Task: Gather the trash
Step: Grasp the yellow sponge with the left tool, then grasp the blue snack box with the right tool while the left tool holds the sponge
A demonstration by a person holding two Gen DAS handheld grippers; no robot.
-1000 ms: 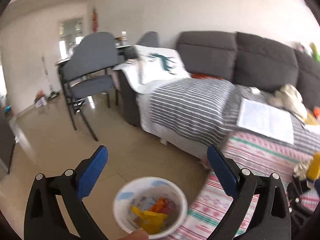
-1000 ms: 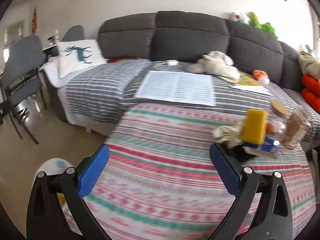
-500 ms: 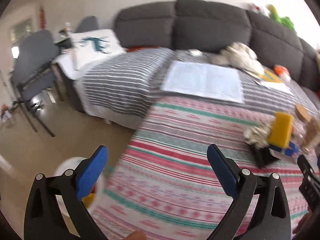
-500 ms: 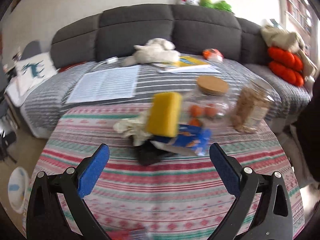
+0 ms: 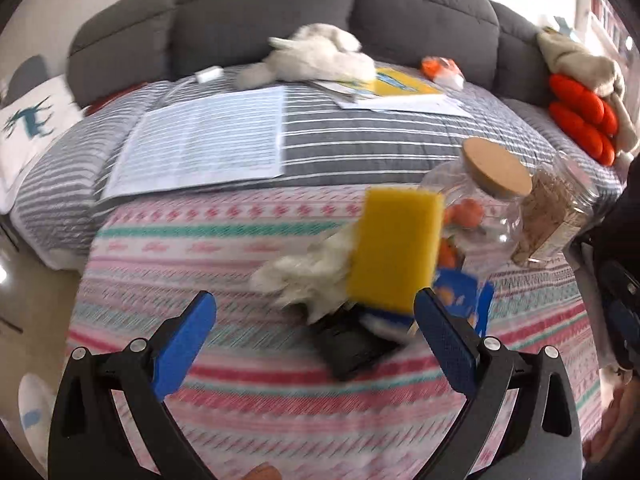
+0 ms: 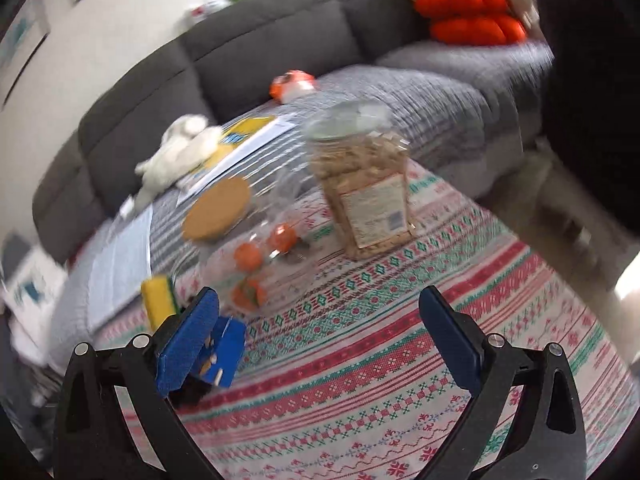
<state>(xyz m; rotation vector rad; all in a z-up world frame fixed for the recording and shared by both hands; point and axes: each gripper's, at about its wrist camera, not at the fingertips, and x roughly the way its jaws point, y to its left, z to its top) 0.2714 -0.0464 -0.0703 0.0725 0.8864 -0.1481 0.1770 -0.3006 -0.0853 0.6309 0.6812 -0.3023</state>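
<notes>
Left gripper: blue pads are standing wide apart, gripping nothing, hovering over the patterned tablecloth. Just ahead, between the pads, a trash pile is sitting near the middle of the cloth: a black wrapper is lying flat, a crumpled white tissue is touching it, a yellow sponge is standing upright against the tissue, and a blue packet is showing behind the right pad.

Right gripper: fingers are likewise spread and empty, pointing over the cloth's right half. The blue packet is lying just beside the left pad, with the sponge past it.

Further out, toward the cloth's far edge, a cork-lidded glass jar holding orange items and a clear snack container are standing side by side. A white bowl is showing at the left view's lower-left edge, off the cloth. Grey sofa behind.
</notes>
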